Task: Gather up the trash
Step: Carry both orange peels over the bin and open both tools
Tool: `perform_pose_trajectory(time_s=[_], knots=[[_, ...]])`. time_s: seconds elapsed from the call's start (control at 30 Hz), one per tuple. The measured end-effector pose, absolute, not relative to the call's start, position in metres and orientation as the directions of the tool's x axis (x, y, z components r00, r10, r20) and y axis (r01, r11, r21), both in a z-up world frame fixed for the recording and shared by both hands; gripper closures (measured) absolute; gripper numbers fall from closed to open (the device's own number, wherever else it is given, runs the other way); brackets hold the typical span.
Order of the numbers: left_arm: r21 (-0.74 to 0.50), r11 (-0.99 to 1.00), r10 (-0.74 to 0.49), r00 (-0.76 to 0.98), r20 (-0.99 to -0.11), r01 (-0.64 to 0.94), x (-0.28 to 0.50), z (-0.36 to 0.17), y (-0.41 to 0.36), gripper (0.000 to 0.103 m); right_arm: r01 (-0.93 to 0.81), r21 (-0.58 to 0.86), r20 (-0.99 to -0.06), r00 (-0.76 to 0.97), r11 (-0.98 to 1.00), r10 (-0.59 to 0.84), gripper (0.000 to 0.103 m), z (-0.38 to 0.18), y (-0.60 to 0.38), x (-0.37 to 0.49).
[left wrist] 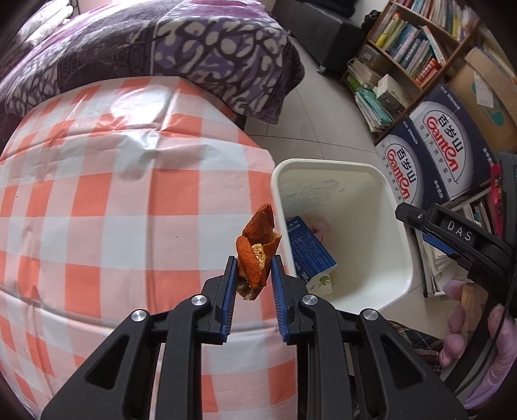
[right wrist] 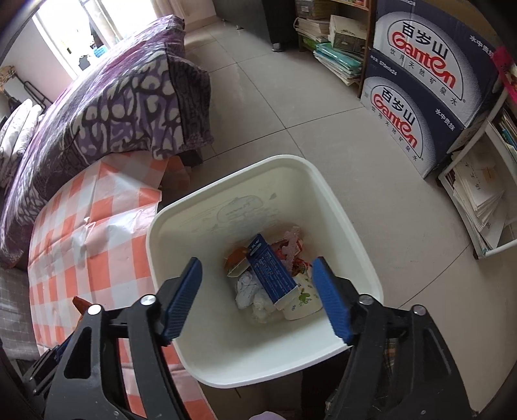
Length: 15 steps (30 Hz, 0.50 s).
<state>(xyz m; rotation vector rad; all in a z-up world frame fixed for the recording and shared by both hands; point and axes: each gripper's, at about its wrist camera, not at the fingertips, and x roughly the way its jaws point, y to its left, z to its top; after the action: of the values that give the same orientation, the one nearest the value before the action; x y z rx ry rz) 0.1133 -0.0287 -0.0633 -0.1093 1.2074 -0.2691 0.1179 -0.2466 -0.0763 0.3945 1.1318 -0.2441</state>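
Gripped in your left gripper (left wrist: 252, 274), a dried orange peel (left wrist: 257, 245) hung above the checked surface (left wrist: 113, 194), just short of the white bin (right wrist: 329, 194). Your right gripper (right wrist: 258, 294) stood wide and empty over the bin, where a blue carton (right wrist: 274, 274), a paper cup (right wrist: 302, 305) and crumpled paper (right wrist: 248, 290) already lay; no other trash showed.

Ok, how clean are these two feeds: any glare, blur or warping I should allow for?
Left wrist view: strong fisheye bulge bends the checked tablecloth, which has soft sheen near its top; the orange peel in the left hand-held gripper is sharp. Right wrist view: window blown out top left, dark vignette at the corners, trash bin evenly lit and its contents clear between the open right hand-held gripper fingers.
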Motion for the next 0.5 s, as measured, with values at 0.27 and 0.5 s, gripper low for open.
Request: perform_pose_trajectory(time_s=[0.27, 0.5], knots=[[-0.271, 0.937, -0.328, 0.292, -0.898, 0.221, 0.111, -0.066, -0.076, 0.081, 0.463, 0.230, -0.901, 0.433, 0.856, 0.007, 0.019, -0.072, -0.287, 0.106], [-0.346, 0.904, -0.413, 0.300, -0.860, 0.252, 0.107, -0.066, -0.097, 0.042, 0.486, 0.220, -0.898, 0.440, 0.846, -0.019, 0.016, -0.070, -0.302, 0.099]])
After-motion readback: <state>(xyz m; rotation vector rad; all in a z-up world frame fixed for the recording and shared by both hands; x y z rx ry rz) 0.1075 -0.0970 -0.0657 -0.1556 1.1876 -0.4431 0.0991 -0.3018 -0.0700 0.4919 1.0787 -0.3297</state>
